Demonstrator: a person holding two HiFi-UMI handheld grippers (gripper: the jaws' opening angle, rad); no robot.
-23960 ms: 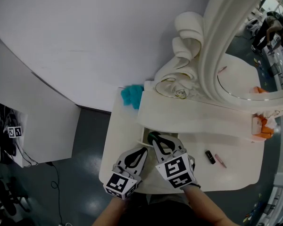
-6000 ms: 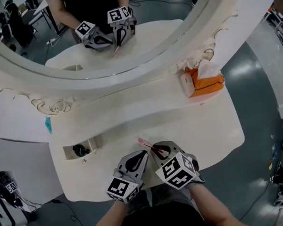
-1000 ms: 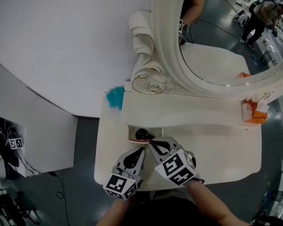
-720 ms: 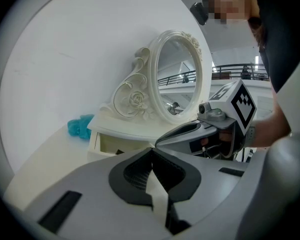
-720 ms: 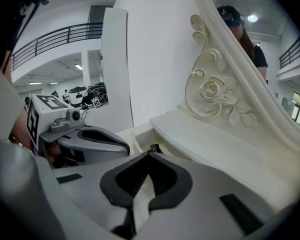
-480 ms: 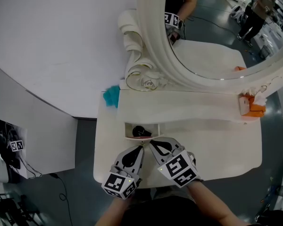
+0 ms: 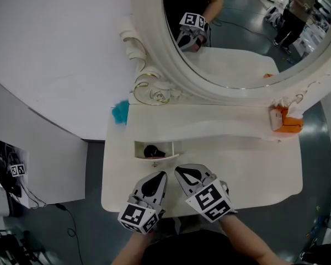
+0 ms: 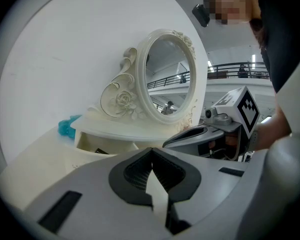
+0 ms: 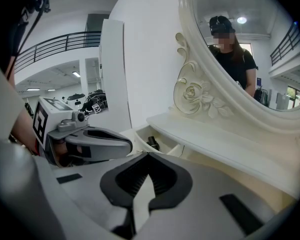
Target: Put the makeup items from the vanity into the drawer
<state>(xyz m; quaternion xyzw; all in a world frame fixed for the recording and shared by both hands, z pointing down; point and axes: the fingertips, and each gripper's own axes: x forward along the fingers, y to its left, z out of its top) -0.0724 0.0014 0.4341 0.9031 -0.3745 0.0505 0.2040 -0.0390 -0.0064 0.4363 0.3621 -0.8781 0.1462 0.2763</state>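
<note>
Left gripper [image 7: 160, 175] and right gripper [image 7: 178, 170] sit closed, empty, by drawer [image 7: 139, 149] holding possibly makeup [image 7: 151, 151].

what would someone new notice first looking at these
The big oval mirror in its carved white frame fills the top of the head view. Below it, on the left of the vanity, a small drawer stands open with dark items inside, and an orange tissue box sits at the right end. The left gripper and right gripper, both shut and empty, hang side by side over the near edge.
</note>
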